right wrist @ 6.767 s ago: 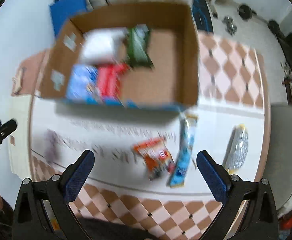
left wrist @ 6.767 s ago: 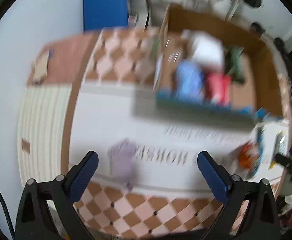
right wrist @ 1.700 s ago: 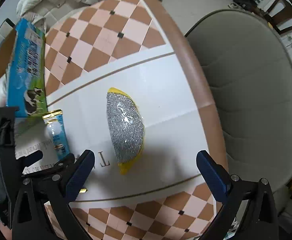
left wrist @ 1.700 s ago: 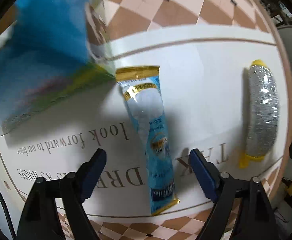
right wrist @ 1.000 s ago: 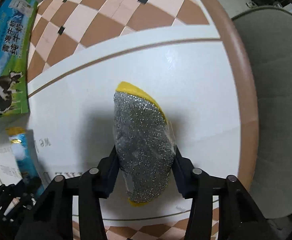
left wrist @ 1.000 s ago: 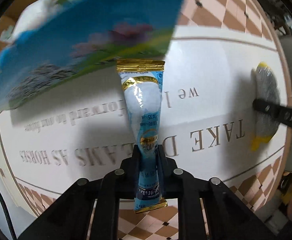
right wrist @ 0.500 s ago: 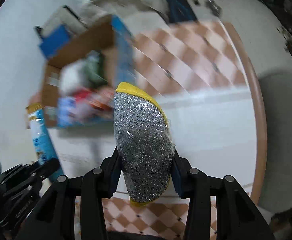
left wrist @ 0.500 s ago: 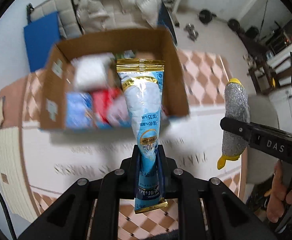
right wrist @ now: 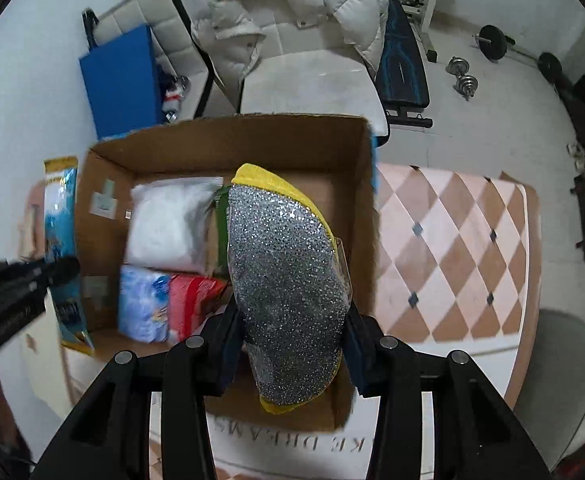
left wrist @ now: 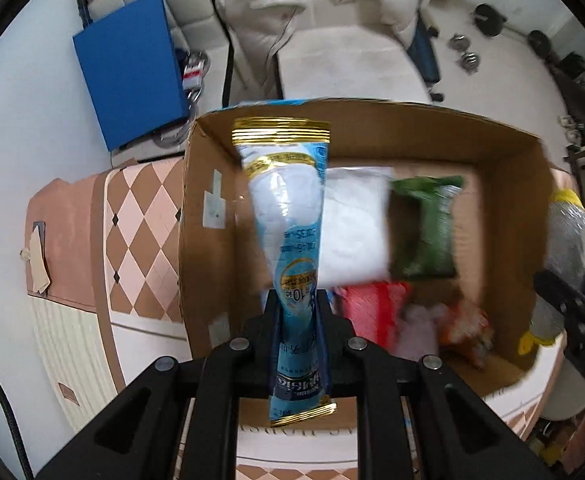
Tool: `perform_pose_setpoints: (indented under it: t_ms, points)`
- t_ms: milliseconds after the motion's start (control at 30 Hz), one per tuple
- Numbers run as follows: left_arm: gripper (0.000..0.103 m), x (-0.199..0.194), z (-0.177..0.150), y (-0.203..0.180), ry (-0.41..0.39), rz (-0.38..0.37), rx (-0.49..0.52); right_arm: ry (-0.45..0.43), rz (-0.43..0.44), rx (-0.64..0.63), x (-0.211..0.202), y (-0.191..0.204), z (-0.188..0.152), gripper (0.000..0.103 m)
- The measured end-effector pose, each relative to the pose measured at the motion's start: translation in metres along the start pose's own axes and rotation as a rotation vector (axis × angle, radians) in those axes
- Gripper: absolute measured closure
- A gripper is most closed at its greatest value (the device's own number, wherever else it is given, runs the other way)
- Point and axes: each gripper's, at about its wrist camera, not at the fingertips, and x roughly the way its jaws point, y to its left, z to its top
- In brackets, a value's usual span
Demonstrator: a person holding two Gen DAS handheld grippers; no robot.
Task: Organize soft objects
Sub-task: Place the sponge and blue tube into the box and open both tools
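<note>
My left gripper is shut on a long blue and gold sachet and holds it above the left part of the open cardboard box. My right gripper is shut on a silver glitter sponge with yellow edges and holds it over the right part of the box. In the box lie a white bag, a green packet, a red packet, a blue packet and an orange one. The sachet and the sponge each show in the other view.
The box stands on a table with a checked cloth and a white lettered centre. Behind it are a blue mat, a white padded jacket on a seat and dumbbells on the floor. A grey chair is at the right.
Both grippers closed on their objects on the table, lifted them and carried them forward; they now hang over the box, closer than half a second ago.
</note>
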Motion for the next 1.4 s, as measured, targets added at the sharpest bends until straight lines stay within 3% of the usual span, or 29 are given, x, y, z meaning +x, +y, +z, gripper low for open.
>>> perform_pose_setpoints:
  t_ms: [267, 533, 600, 700, 767, 967, 1000, 1067, 1200, 1400]
  points:
    - [0.09, 0.038, 0.025, 0.012, 0.071, 0.049, -0.004, 0.079, -0.053, 0.006, 0.055, 0.0, 0.023, 0.057]
    - [0.086, 0.056, 0.034, 0.025, 0.12, 0.007, -0.033, 0.089, -0.076, 0.004, 0.078, -0.007, 0.032, 0.056]
    - [0.077, 0.055, 0.036, 0.028, 0.118, -0.005, -0.055, 0.097, -0.068, -0.001, 0.08, -0.006, 0.033, 0.055]
    - [0.07, 0.05, 0.038, 0.03, 0.11, -0.031, -0.082, 0.113, -0.038, 0.006, 0.08, -0.004, 0.035, 0.048]
    - [0.067, 0.044, 0.037, 0.029, 0.095, -0.026, -0.076, 0.114, -0.042, 0.008, 0.078, -0.003, 0.035, 0.033]
    - [0.035, 0.024, 0.022, 0.025, 0.021, -0.037, -0.065, 0.1, -0.041, 0.015, 0.063, 0.0, 0.031, 0.023]
    - [0.026, 0.02, 0.018, 0.023, 0.005, -0.043, -0.061, 0.099, -0.037, 0.018, 0.061, 0.001, 0.03, 0.021]
    - [0.014, 0.015, 0.01, 0.022, -0.022, -0.047, -0.064, 0.094, -0.023, 0.026, 0.055, 0.002, 0.025, 0.009]
    - [0.004, 0.006, -0.007, 0.021, -0.063, -0.056, -0.07, 0.096, -0.021, 0.019, 0.049, 0.007, 0.009, 0.0]
    - [0.004, 0.002, -0.026, 0.015, -0.067, -0.078, -0.066, 0.098, -0.032, 0.024, 0.044, 0.014, -0.018, 0.0]
